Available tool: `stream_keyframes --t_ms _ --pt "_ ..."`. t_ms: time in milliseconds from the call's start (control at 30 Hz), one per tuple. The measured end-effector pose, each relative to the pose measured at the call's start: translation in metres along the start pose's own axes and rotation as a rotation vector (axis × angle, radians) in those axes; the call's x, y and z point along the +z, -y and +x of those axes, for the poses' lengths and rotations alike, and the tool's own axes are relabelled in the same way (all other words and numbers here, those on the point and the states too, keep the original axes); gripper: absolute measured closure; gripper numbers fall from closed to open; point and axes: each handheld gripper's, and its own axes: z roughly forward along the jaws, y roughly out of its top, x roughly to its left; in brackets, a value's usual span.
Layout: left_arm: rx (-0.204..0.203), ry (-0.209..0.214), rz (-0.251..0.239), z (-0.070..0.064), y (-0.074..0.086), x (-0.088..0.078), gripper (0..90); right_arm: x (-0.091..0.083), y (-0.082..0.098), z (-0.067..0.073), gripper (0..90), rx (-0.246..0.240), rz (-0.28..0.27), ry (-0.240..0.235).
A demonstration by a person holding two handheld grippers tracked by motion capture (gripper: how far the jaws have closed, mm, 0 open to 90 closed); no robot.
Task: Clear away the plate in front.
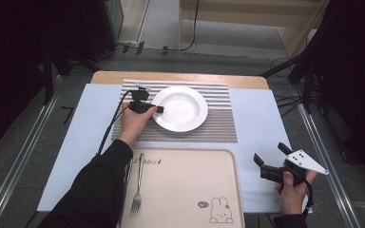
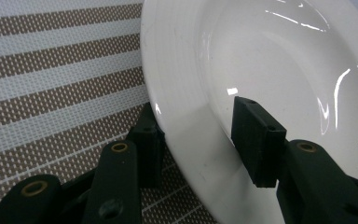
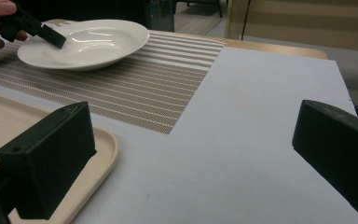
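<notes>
— Now, your left tool [image 1: 158, 109]: where does it stand against the plate [image 1: 183, 107]?

— My left tool straddles the plate's near rim. One jaw sits under the rim against the striped mat [image 2: 51, 88], the other over the rim inside the bowl. A gap shows on the inner side, so I judge the jaws not yet closed on the rim.

— And the right tool [image 1: 265, 167]?

— Wide open, holding nothing, over the bare bench [image 3: 261, 116] just past the tray [image 1: 190, 185] corner. The plate lies well ahead of it and across; my left tool is plainly the nearer.

— What does the coming move turn on?

— The rim lying squarely between my left jaws.
</notes>
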Motion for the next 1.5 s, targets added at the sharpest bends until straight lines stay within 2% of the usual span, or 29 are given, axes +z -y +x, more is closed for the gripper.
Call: stream_keyframes --t_ms 100,233,367,600,1000,1267,1333,1500 --pt "0.005 0.024 -0.024 -0.001 -0.002 -0.004 59.2 0.000 0.000 0.000 0.0 -0.003 0.000 0.001" --pt "0.013 0.036 -0.027 -0.003 -0.002 -0.007 60.6 0.000 0.000 0.000 0.0 0.006 0.003 0.008" --pt "0.013 0.077 -0.038 -0.002 -0.003 -0.011 63.5 -0.001 0.000 0.000 0.0 0.003 0.001 0.008" --pt "0.031 0.104 -0.037 -0.003 -0.003 -0.015 65.4 0.000 0.000 0.000 0.0 0.005 0.005 0.012" --pt "0.054 0.106 -0.042 -0.006 -0.003 -0.018 66.4 0.000 0.000 0.001 0.0 0.004 0.009 0.014" --pt "0.067 0.094 -0.022 -0.008 -0.002 -0.019 65.0 0.001 0.000 0.001 0.0 0.005 0.013 0.014" --pt "0.063 0.085 -0.017 -0.008 -0.002 -0.018 64.1 0.001 0.000 0.001 0.0 0.007 0.013 0.015" --pt "0.029 0.097 -0.016 -0.004 0.000 -0.016 63.4 0.001 0.000 0.002 0.0 0.007 0.014 0.013"
